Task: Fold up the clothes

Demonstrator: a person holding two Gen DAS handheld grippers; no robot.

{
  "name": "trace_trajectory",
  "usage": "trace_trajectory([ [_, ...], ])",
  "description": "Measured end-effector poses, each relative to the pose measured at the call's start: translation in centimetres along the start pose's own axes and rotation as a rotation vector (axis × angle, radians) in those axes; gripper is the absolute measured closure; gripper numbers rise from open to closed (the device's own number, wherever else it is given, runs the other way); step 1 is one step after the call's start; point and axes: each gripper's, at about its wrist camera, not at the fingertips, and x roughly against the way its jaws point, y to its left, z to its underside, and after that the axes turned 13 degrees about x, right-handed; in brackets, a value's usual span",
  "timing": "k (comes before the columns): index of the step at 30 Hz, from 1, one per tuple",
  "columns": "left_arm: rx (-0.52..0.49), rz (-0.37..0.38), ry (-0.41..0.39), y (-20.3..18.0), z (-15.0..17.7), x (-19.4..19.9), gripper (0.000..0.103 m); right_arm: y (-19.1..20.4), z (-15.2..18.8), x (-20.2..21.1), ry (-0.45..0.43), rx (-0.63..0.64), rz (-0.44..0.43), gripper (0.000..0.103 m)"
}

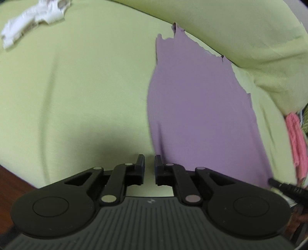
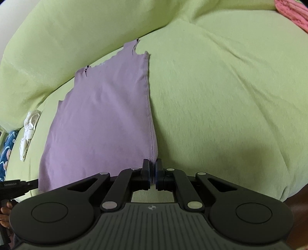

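Right tool [image 2: 152,171] is clamped on the purple top's [image 2: 100,119] near corner, while the left tool [image 1: 149,165] sits slightly open and empty beside its opposite hem corner. Looks like mid-fold, so the left probably needs to pinch that corner next.

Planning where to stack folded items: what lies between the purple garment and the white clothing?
In the left wrist view, only bare green sheet lies between the purple garment and the white clothing.
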Motion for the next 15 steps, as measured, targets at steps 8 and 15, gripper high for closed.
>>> trace_trajectory([
  [8,0.037,0.044,0.026,-1.2,-0.6,-1.6,0.075,-0.7,0.0,-0.7,0.014,-0.029,-0.006,0.098],
  [15,0.006,-0.03,0.009,-1.8,-0.3,-2.2,0.103,-0.9,0.3,-1.6,0.03,-0.035,-0.015,0.096],
])
